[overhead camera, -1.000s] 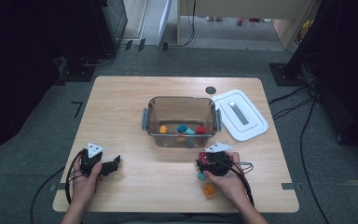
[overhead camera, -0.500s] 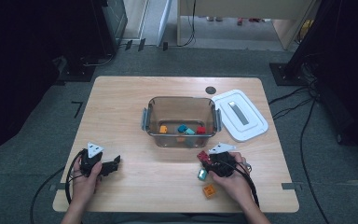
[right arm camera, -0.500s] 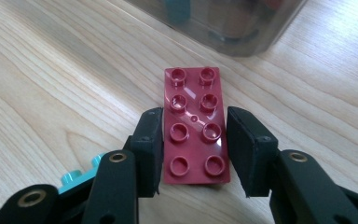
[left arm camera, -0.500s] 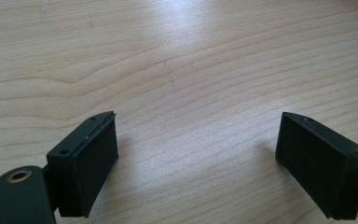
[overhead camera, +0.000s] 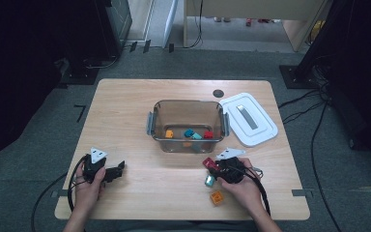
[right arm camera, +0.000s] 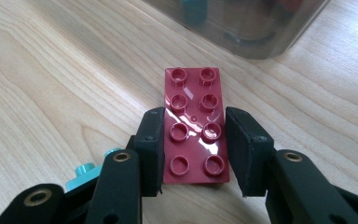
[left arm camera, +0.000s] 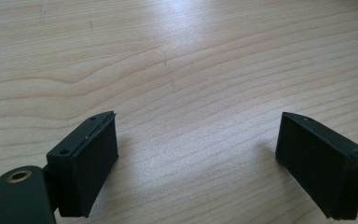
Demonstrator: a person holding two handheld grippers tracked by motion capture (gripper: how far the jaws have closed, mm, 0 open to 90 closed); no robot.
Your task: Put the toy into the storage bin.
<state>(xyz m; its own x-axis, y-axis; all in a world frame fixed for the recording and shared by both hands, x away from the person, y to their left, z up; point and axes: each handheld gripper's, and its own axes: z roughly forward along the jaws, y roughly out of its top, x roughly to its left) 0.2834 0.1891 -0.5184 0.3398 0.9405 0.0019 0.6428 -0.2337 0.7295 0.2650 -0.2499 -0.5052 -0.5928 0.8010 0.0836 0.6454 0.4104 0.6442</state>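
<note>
Right gripper (right arm camera: 193,156): jaws have just been closing and now sit against both long sides of the red brick (right arm camera: 195,125), which lies flat, studs up, on the table (right arm camera: 51,84). Looks clamped near its rear half; front half sticks out toward the tub (right arm camera: 242,28). In the high view the same gripper (overhead camera: 211,170) is just in front of the tub (overhead camera: 187,126), brick (overhead camera: 208,163) at its tips.

Left gripper (left arm camera: 196,158): jaws wide apart, nothing between, bare wood under it. It rests at the table's left (overhead camera: 118,170), well apart from everything.

Risks: the grip sits off-centre on the brick, so on a lift it could pivot nose-down or slip out. A teal brick (right arm camera: 87,173) lies just beside the left jaw and could get nudged or dragged.

View differences: the right gripper view gives pad contact and stud layout; the high view adds the orange brick (overhead camera: 217,197) near the right hand, bricks inside the tub, and the white lid (overhead camera: 249,120) beside it.
</note>
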